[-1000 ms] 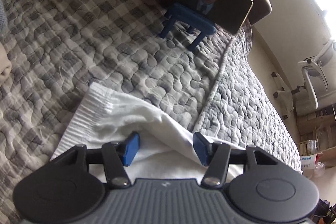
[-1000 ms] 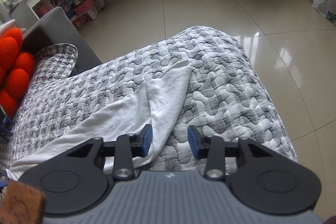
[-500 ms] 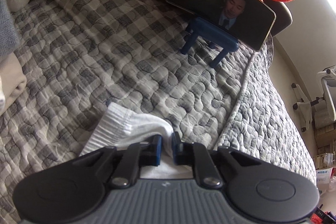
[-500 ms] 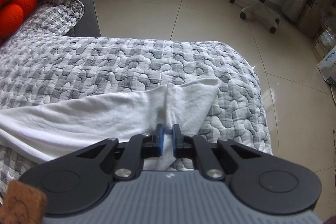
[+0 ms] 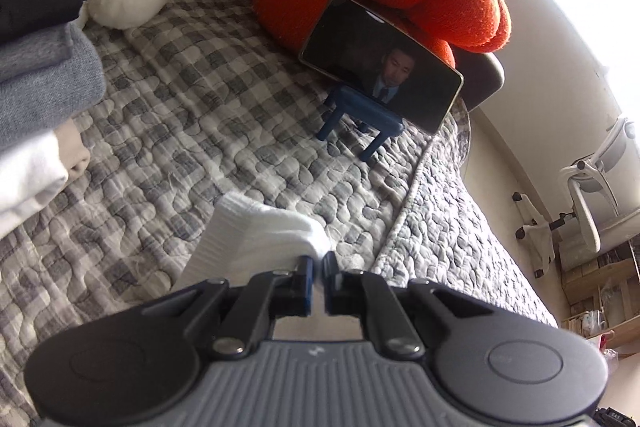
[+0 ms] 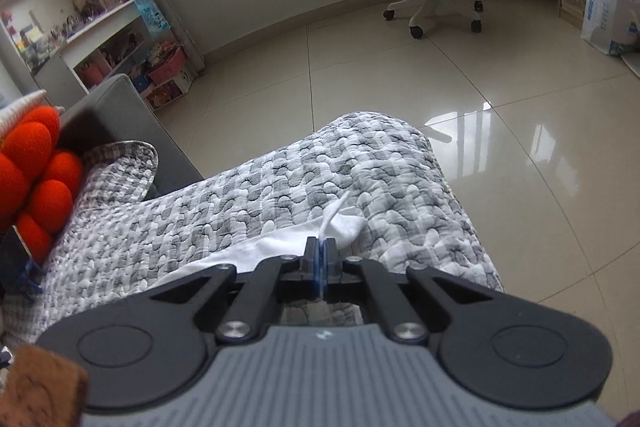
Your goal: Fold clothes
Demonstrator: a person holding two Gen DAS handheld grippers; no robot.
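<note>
Cloth (image 5: 256, 239) white, on grey quilt (image 5: 168, 131), now bunched at both ends. Left gripper (image 5: 316, 263) went from spread to pinching ribbed hem; right gripper (image 6: 320, 247) likewise clamped on far corner. Both ends lifting off quilt; likely carry-over for first fold next.

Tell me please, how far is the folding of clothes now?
Done: folded clothes sit stacked at the left of the quilt. In hand: the left gripper and right gripper each pinch the white garment. Left: it is not yet folded or stacked.
</note>
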